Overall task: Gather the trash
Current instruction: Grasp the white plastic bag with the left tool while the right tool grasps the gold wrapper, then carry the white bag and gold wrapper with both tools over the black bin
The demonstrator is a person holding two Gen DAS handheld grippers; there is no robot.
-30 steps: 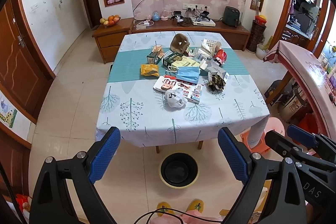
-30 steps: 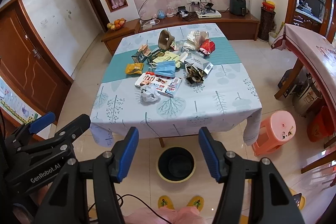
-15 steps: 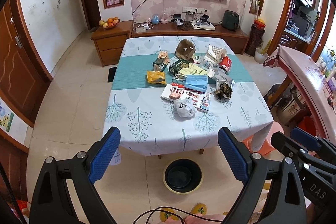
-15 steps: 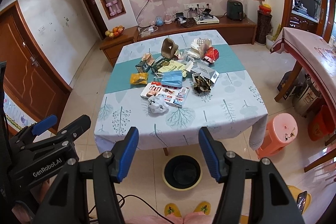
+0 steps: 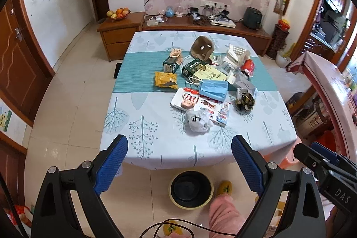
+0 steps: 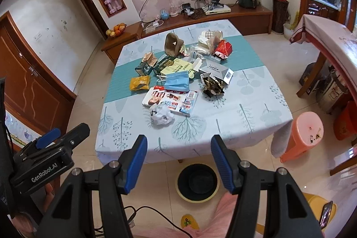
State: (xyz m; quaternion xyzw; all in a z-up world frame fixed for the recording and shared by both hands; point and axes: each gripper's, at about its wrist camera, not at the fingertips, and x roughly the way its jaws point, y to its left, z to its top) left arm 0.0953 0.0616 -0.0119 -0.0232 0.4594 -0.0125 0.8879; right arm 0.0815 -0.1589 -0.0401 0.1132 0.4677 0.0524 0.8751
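Observation:
A heap of trash lies mid-table: a crumpled white bag (image 5: 197, 119) (image 6: 161, 115) nearest me, a blue face mask (image 5: 213, 86) (image 6: 177, 81), a yellow wrapper (image 5: 166, 80) (image 6: 139, 83), a flat printed box (image 6: 170, 100) and a dark crumpled wrapper (image 5: 245, 100) (image 6: 213, 86). A black bin with a yellow rim (image 5: 191, 190) (image 6: 198, 182) stands on the floor at the table's near edge. My left gripper (image 5: 179, 162) and right gripper (image 6: 178, 160) both hang open and hold nothing, short of the table.
The table (image 5: 156, 148) wears a pale tree-print cloth with a teal runner. A pink stool (image 6: 301, 133) stands at its right corner, another table (image 6: 330, 37) further right. A person's pink-trousered leg (image 5: 225, 215) and yellow slippers show below. A TV cabinet (image 5: 200, 25) lines the far wall.
Both grippers have moved towards the table, which now looks larger and nearer. The person's leg has stepped forward beside the bin. Both grippers stay open.

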